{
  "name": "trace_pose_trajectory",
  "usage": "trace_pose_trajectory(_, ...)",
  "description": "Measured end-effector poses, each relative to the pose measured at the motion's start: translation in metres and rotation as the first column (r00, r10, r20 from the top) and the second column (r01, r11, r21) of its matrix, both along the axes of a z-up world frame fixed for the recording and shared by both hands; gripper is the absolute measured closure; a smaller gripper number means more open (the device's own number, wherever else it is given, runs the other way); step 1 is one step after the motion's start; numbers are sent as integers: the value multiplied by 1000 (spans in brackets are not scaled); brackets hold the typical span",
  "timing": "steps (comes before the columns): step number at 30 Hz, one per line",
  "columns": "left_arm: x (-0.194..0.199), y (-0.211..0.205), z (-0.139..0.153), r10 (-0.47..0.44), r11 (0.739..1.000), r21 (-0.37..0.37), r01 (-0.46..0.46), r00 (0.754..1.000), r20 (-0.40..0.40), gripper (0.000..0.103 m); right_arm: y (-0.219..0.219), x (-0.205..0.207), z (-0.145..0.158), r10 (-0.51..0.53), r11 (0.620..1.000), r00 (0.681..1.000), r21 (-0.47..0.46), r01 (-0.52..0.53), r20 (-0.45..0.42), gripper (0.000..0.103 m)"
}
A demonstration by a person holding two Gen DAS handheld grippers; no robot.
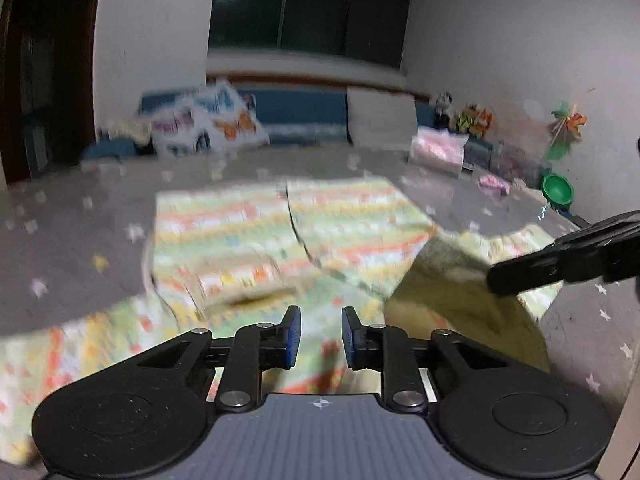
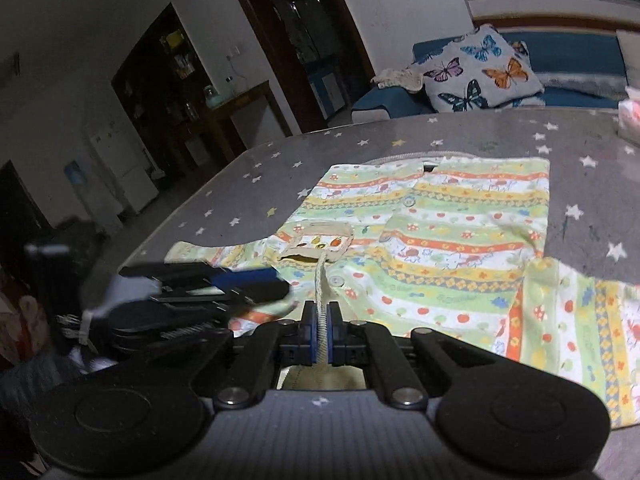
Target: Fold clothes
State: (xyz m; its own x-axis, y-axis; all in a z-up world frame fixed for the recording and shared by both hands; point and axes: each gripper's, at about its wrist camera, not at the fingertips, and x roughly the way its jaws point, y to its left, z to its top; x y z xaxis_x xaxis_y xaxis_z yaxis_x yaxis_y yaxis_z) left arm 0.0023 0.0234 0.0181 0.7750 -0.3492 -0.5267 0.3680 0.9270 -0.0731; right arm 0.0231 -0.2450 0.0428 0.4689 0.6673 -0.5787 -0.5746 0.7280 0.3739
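Observation:
A child's shirt (image 1: 248,232) (image 2: 460,240) with green, yellow and orange stripes lies spread on the grey star-print table (image 1: 80,240) (image 2: 580,168). My right gripper (image 2: 322,332) is shut on the shirt's cream ribbed edge (image 2: 321,280), which runs up from between the blue pads. In the left wrist view the right gripper (image 1: 494,280) holds a lifted flap that shows the pale yellow inside. My left gripper (image 1: 321,336) hovers low over the near part of the shirt, with a gap between its blue pads. From the right wrist view the left gripper (image 2: 276,284) sits at the shirt's left side.
A butterfly cushion (image 1: 216,120) (image 2: 480,68) rests on a blue sofa behind the table. Pink packages (image 1: 438,152), boxes and a green bowl (image 1: 557,192) crowd the far right corner. The table's left edge (image 2: 224,168) drops off toward a dark room.

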Motion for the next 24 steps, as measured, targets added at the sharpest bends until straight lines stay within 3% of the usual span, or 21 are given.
trace_pose_trajectory(3,-13,-10,6,-112,993,49,111,994,12,79,2,0,-3,5,1000,1000,-11,-5,-1,99)
trace_pose_trajectory(7,-24,-29,-2,-247,962,119,247,969,-16,76,3,0,-4,10,1000,1000,-13,-10,-3,99)
trace_pose_trajectory(13,-13,-44,-20,-262,943,197,268,963,-54,73,5,-1,-4,21,1000,1000,-15,-21,-2,99)
trace_pose_trajectory(17,-4,-42,-28,-260,945,186,271,962,-81,73,6,0,-5,20,1000,1000,-14,-20,-2,99)
trace_pose_trajectory(18,-1,-40,-29,-254,949,173,265,963,-86,78,6,1,-5,19,1000,1000,-12,-19,-2,99)
trace_pose_trajectory(19,2,-38,-29,-246,953,157,258,965,-92,91,6,1,-5,18,1000,1000,-12,-18,-1,99)
trace_pose_trajectory(24,5,-21,-15,-240,971,-7,241,966,-98,98,2,1,-4,7,1000,1000,-8,-7,0,99)
